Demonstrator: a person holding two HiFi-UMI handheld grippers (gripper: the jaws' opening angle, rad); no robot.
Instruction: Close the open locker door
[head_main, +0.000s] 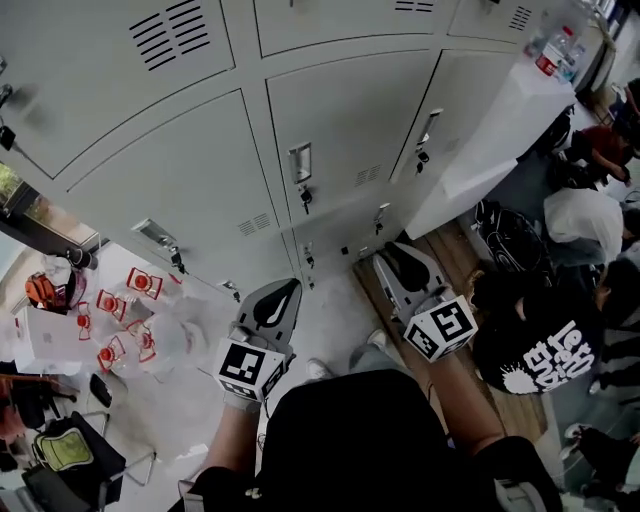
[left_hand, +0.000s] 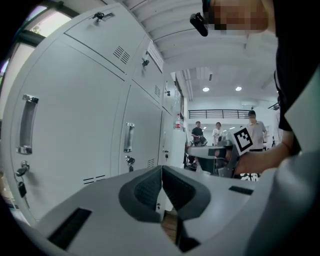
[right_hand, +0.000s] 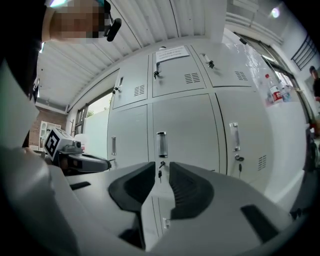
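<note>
Facing the lockers with both grippers held low and empty; the closing push has not started.

In the head view the left gripper (head_main: 274, 303) and right gripper (head_main: 408, 268) sit at lower centre, well short of the locker doors (head_main: 345, 125) that fill the upper frame. The left gripper's own view shows its pads pressed together on nothing. The right gripper's view shows a narrow gap, with a door handle (right_hand: 161, 144) and key visible through it. No door in view stands clearly ajar, so I cannot tell which is the open one. The white slab (head_main: 490, 140) jutting out at upper right carries bottles (head_main: 553, 52) and looks more like a cabinet. The next move is probably to find the swung-out door, reach its free edge, and press it flat.
</note>
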